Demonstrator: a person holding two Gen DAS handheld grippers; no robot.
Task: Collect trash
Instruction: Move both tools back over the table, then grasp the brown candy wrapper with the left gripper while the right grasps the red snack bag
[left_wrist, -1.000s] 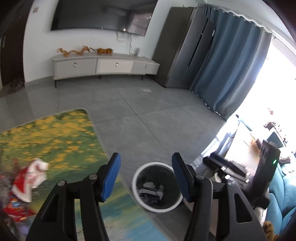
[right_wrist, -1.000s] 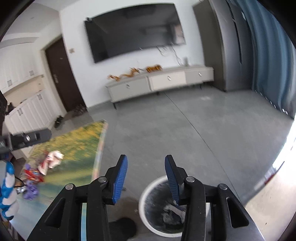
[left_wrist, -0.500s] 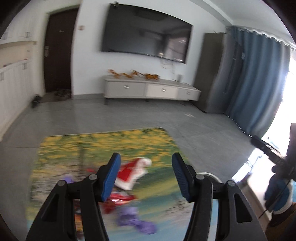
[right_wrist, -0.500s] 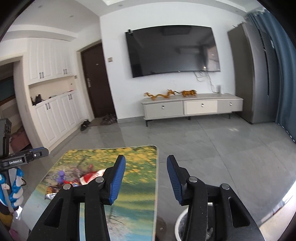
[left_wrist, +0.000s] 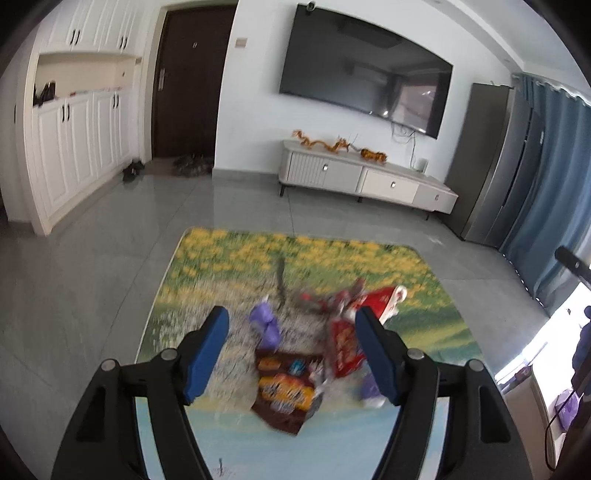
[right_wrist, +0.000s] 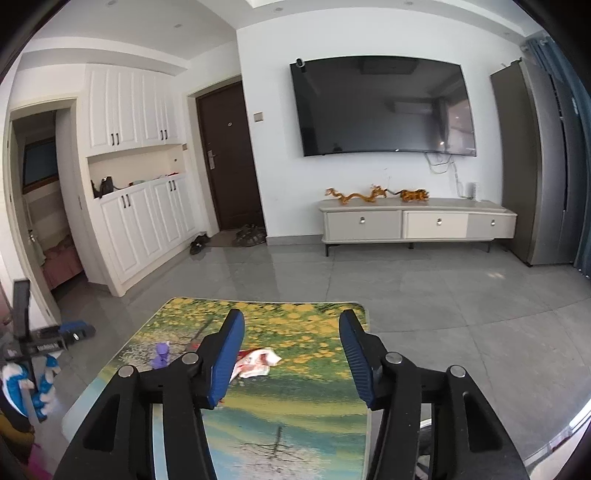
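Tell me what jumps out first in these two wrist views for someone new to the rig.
The bright mat printed with yellow flowers fills the floor ahead, with a heap of wrappers at its middle: a brown snack bag, a red packet, a purple wrapper. The left gripper frames that heap, jaws just widened and empty. Behind, a large dark TV hangs above a low white cabinet.

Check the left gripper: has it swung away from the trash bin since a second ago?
Yes. The left gripper, jaws just opened wider and empty, has turned from the bin, now out of frame, toward the wrappers on the flowered mat, with the TV now ahead.
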